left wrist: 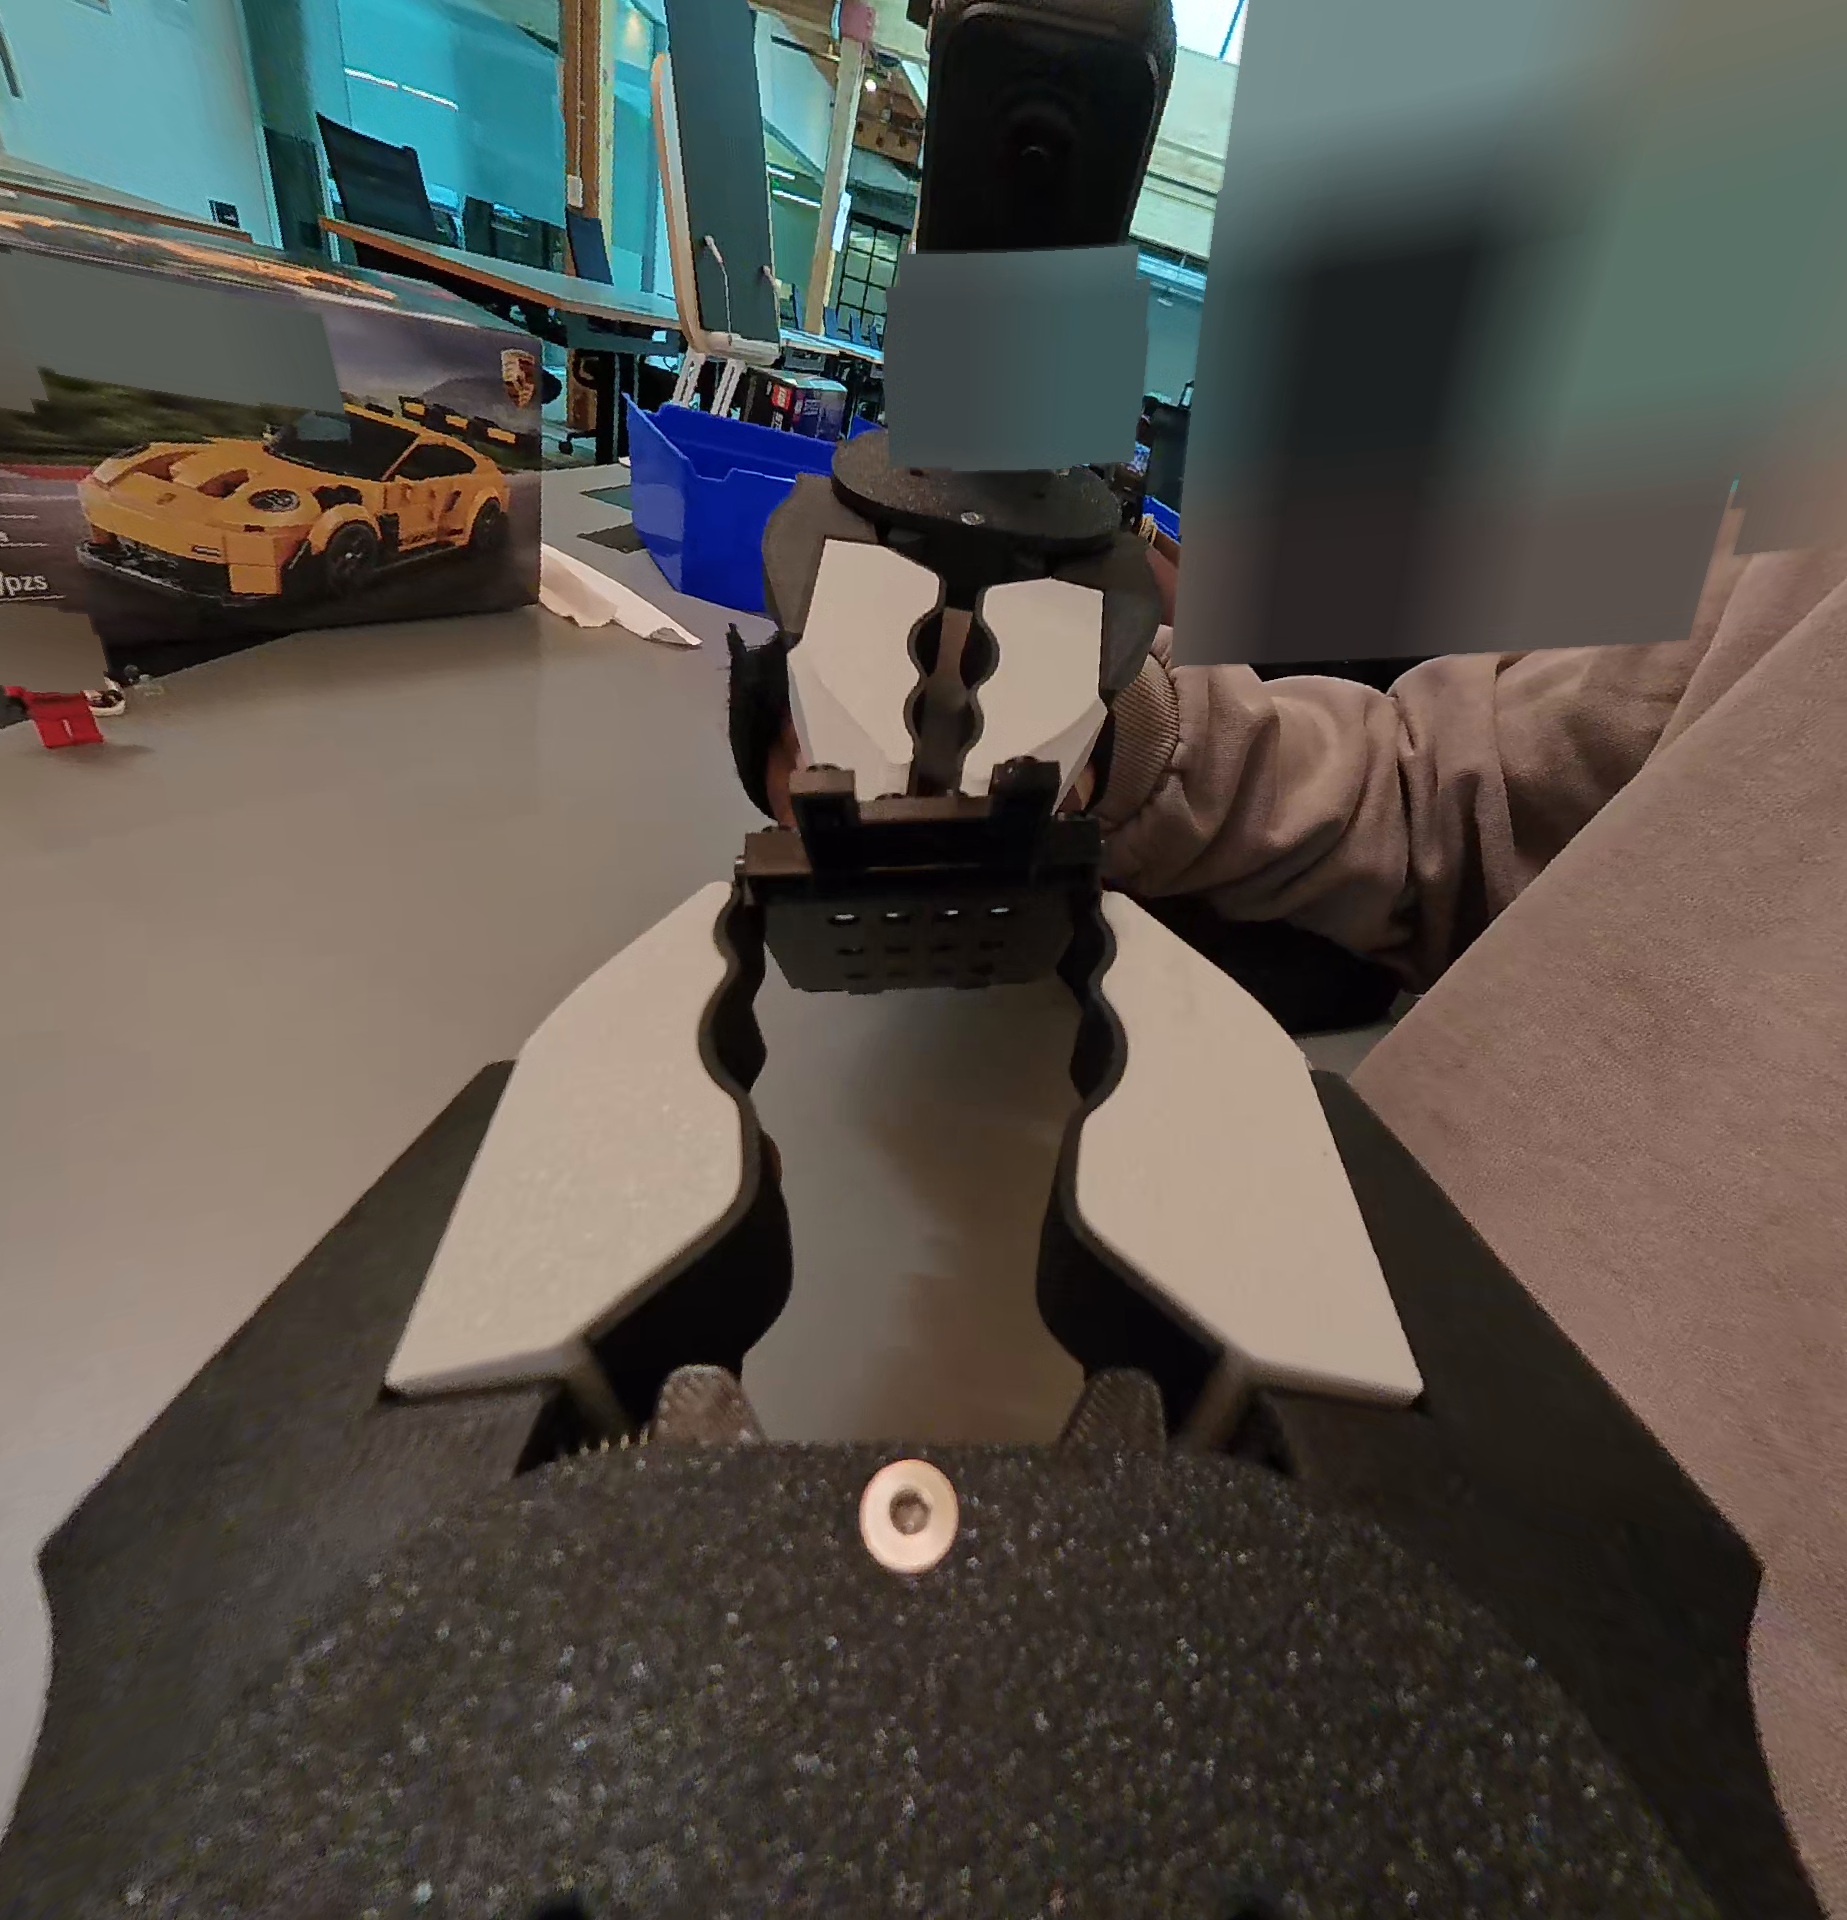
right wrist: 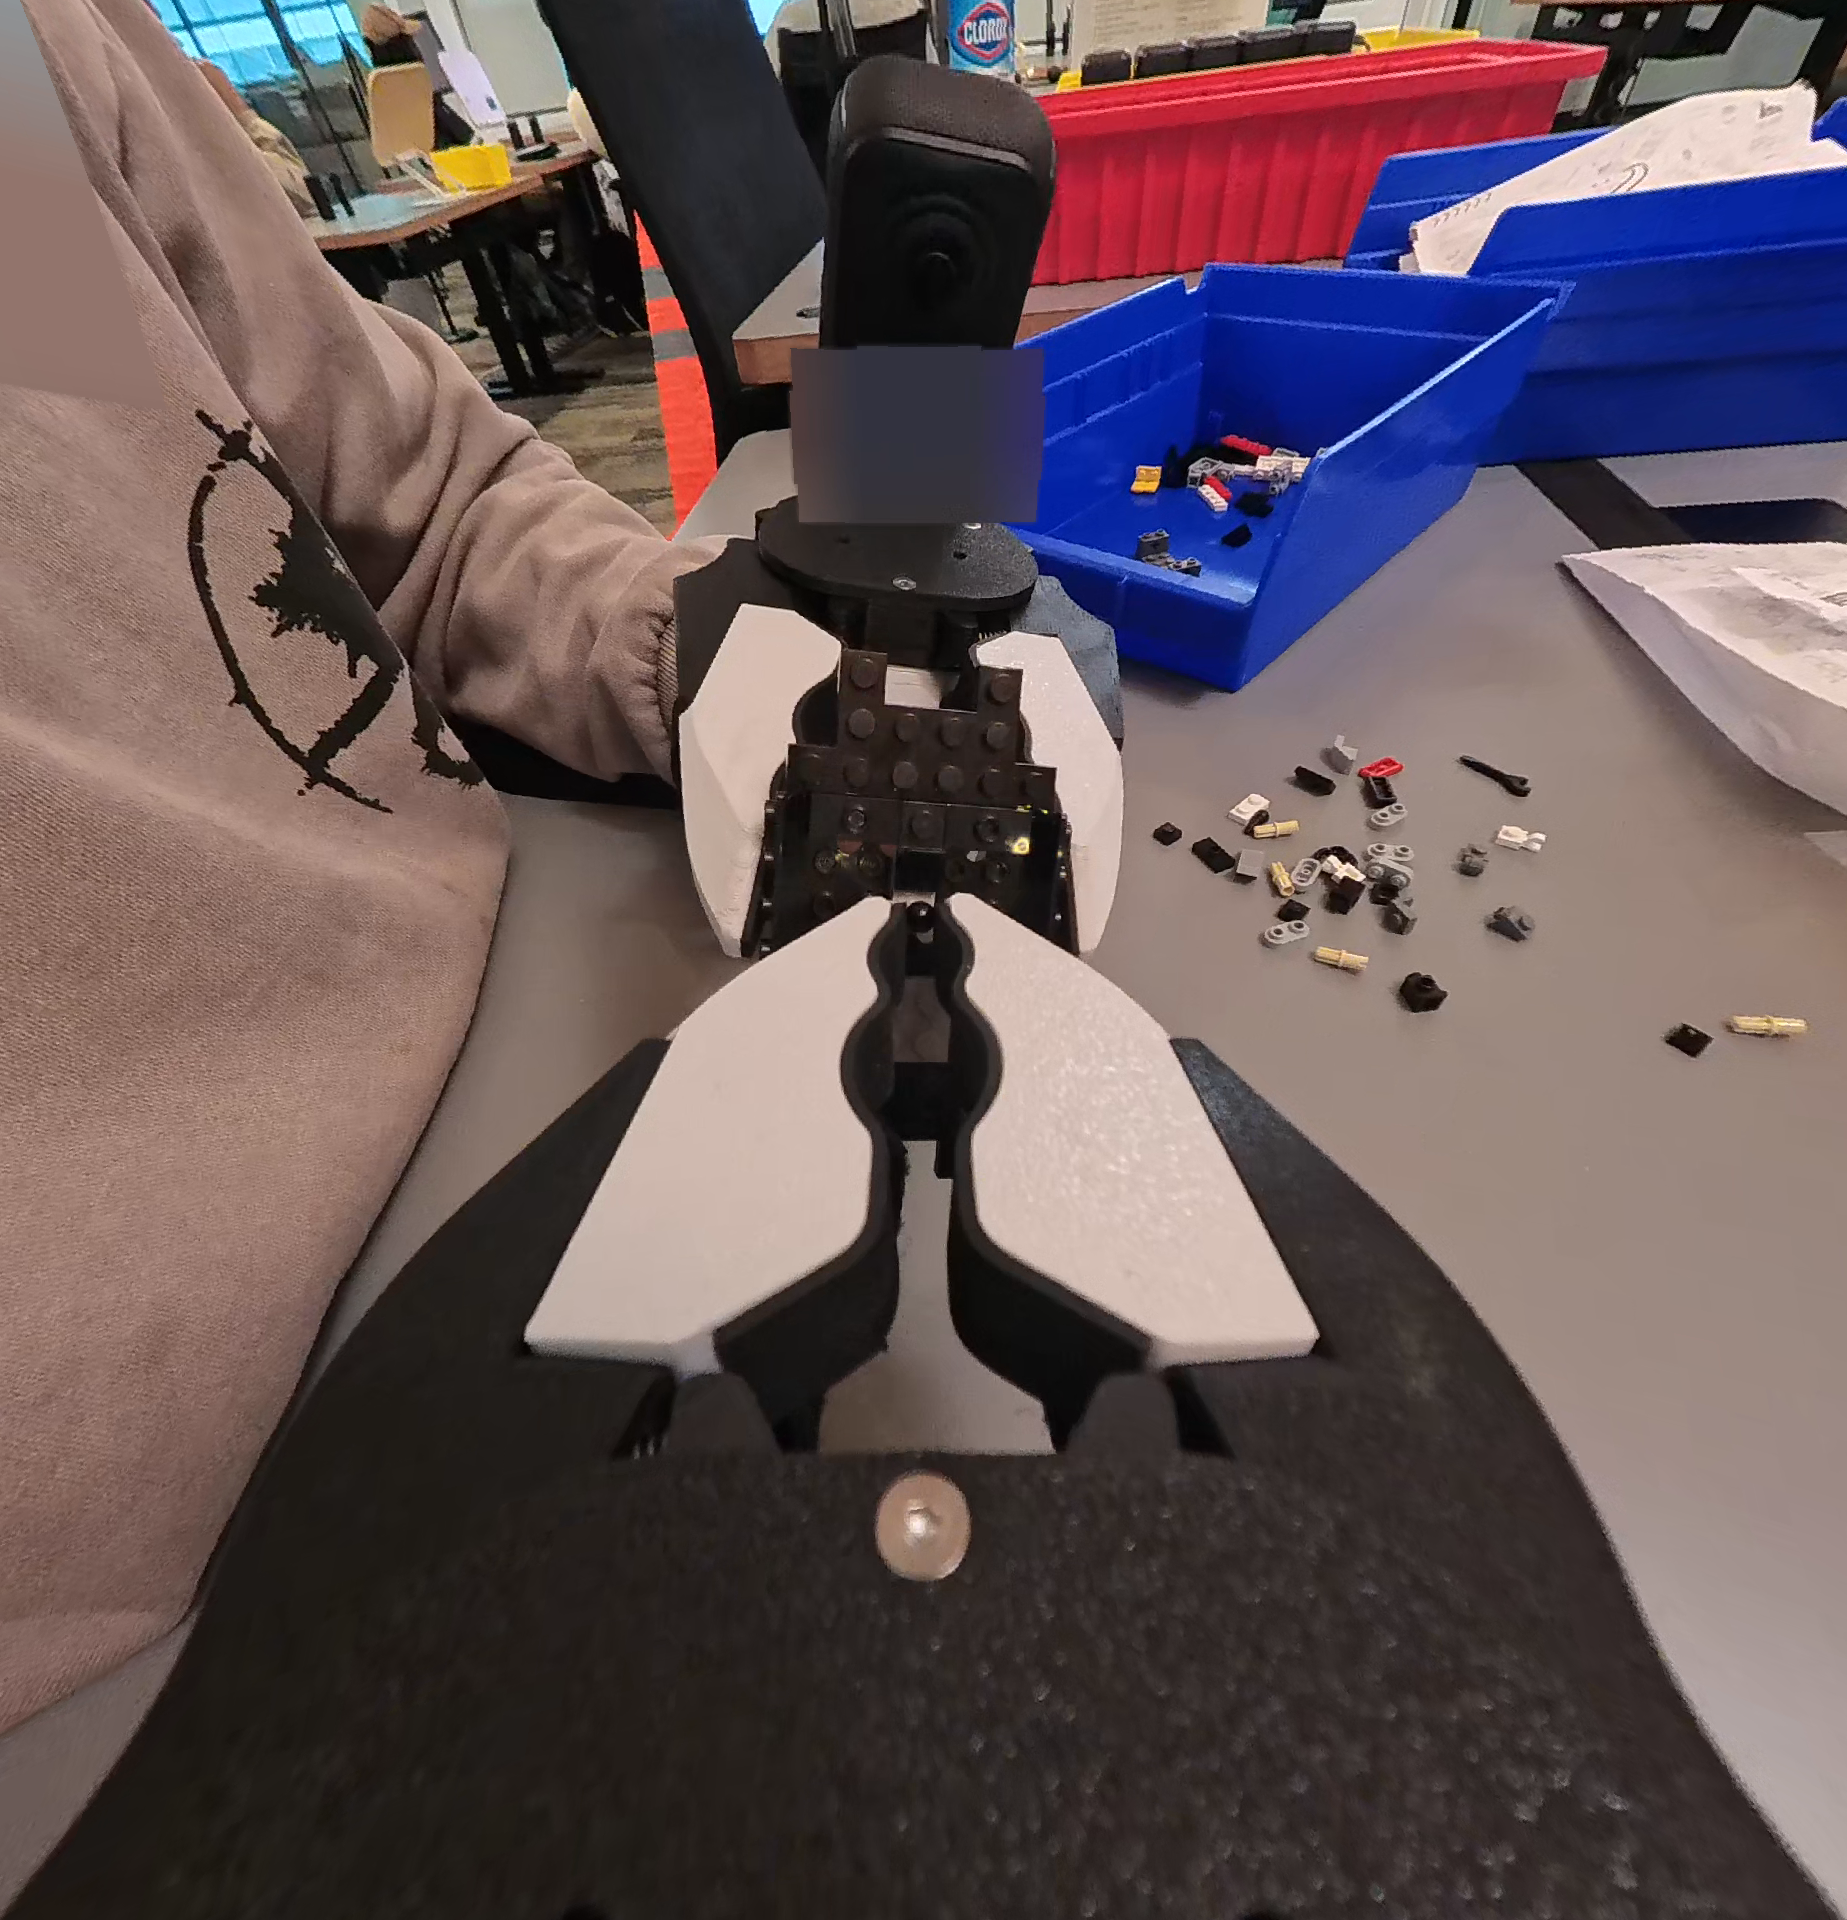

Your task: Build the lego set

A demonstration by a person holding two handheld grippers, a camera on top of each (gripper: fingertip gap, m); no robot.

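A black lego assembly (left wrist: 898, 940) is held above the grey table between the two grippers, which face each other. My left gripper (left wrist: 914, 914) is shut on its two sides. In the right wrist view the assembly (right wrist: 919, 769) shows its studded face, with the left gripper (right wrist: 914, 862) behind it. My right gripper (right wrist: 919, 912) is shut, its tips pinching a small black piece (right wrist: 919, 918) at the assembly's near edge. In the left wrist view the right gripper (left wrist: 934, 779) meets the assembly's top edge.
Several loose small lego pieces (right wrist: 1345, 862) lie on the table to the right. A blue bin (right wrist: 1210, 623) holding more pieces stands behind them, next to a white paper bag (right wrist: 1750, 644). The lego box (left wrist: 275, 488) and a red piece (left wrist: 62, 717) are at the left. A person's sleeve (left wrist: 1366, 769) is close. Less than 4 cm separates the two grippers' tips.
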